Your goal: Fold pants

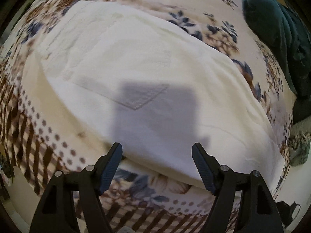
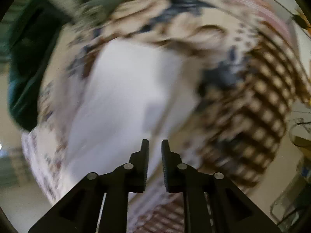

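White pants (image 1: pixel 147 81) lie flat on a bed, on top of a patterned bedspread (image 1: pixel 219 36) with blue and brown flowers, a dotted band and a brown checked border. The cloth looks folded over itself: a doubled edge runs along the near side, and a pointed pocket flap (image 1: pixel 136 97) faces up near the middle. A few soft creases sit on the right part.

Left hand-held gripper (image 1: pixel 157 151): fingers spread wide, nothing between them. It hovers over the near edge of the pants and casts a blocky shadow on the white cloth. I can't tell whether the tips touch the fabric.

Right hand-held gripper (image 2: pixel 155 145): fingers nearly together, with a narrow gap between them. Nothing visible in the gap. That view is badly motion-blurred, so detail is poor. The pants (image 2: pixel 124 97) show there as a long white strip running away from the gripper, with the bedspread (image 2: pixel 262 89) on either side.

A dark green cloth (image 1: pixel 276 38) is bunched at the far right of the bed, apart from the pants. It also shows as a dark green smear (image 2: pixel 29 58) at the left of the right wrist view.
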`<action>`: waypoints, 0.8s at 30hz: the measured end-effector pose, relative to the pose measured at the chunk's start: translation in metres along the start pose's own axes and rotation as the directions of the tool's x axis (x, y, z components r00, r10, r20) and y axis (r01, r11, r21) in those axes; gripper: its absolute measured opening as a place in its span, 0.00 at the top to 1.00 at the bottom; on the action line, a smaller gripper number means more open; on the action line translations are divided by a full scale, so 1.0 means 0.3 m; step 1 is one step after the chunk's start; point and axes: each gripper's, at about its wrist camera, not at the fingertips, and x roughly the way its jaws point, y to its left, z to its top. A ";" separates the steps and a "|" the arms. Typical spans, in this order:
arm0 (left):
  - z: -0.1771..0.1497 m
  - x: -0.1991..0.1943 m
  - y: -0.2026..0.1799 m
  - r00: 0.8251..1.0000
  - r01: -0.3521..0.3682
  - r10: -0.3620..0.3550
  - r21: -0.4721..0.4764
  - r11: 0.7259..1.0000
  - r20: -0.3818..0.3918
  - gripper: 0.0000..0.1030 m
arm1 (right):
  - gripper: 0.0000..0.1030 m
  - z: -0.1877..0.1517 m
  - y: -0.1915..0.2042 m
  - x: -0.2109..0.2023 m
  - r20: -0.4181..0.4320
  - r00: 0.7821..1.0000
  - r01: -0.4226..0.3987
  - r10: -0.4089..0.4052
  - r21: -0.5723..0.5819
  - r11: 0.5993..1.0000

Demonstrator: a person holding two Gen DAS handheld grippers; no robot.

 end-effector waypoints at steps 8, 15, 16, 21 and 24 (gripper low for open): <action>0.039 0.058 0.134 0.999 0.004 -0.008 -0.136 0.991 -0.031 0.30 | 0.81 -0.083 0.101 0.213 -0.128 0.992 0.015 -0.011 0.032 0.999; 0.047 0.132 0.222 0.993 0.068 -0.090 -0.244 0.967 -0.080 0.41 | 0.52 -0.084 0.083 0.297 -0.159 0.987 0.051 -0.028 0.143 0.988; 0.048 0.130 0.229 0.991 0.076 -0.101 -0.252 0.965 -0.088 0.41 | 0.41 -0.085 0.093 0.284 -0.144 0.989 0.039 -0.020 0.131 0.991; 0.016 0.110 0.257 0.987 0.089 -0.118 -0.240 0.967 -0.106 0.39 | 0.38 -0.116 0.116 0.275 -0.122 0.989 0.089 -0.078 0.087 0.992; 0.015 0.151 0.274 0.984 0.081 -0.119 -0.265 0.961 -0.131 0.39 | 0.65 -0.117 0.122 0.291 -0.103 0.993 0.061 -0.050 0.107 0.992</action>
